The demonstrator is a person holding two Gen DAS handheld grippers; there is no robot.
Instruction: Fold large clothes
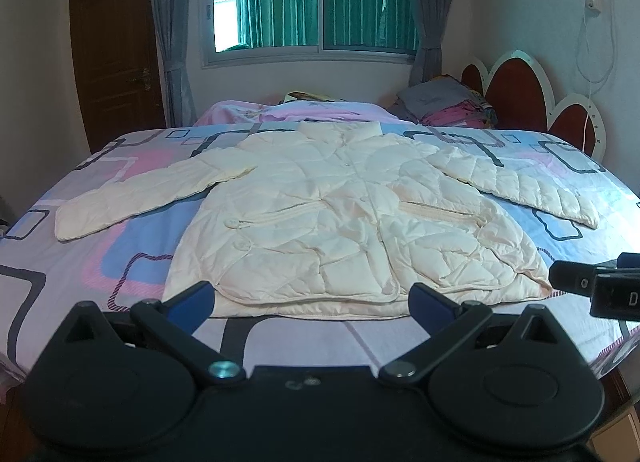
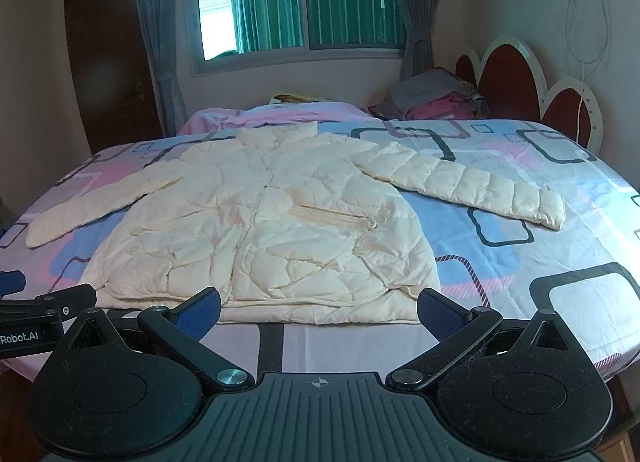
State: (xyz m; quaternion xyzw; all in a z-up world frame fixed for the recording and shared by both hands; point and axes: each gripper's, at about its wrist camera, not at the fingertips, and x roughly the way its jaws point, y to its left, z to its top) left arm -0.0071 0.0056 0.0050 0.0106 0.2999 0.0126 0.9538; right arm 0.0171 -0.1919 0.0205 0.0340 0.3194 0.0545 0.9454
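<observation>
A cream quilted puffer jacket [image 1: 340, 218] [image 2: 264, 222] lies flat and face up on the bed, collar toward the window, both sleeves spread out to the sides. My left gripper [image 1: 312, 300] hovers open just short of the jacket's hem, with nothing between its blue-padded fingers. My right gripper [image 2: 320, 308] also stands open at the hem, a little to the right, holding nothing. The right gripper's body [image 1: 592, 282] shows at the right edge of the left wrist view, and the left gripper's body [image 2: 36, 306] at the left edge of the right wrist view.
The bed sheet [image 1: 100, 262] [image 2: 540, 262] is patterned pink, blue and grey. A pile of folded clothes [image 1: 448, 102] and a pink blanket [image 1: 280, 112] lie at the far side near the headboard [image 1: 520, 90]. A window and a brown door [image 1: 116, 50] are behind.
</observation>
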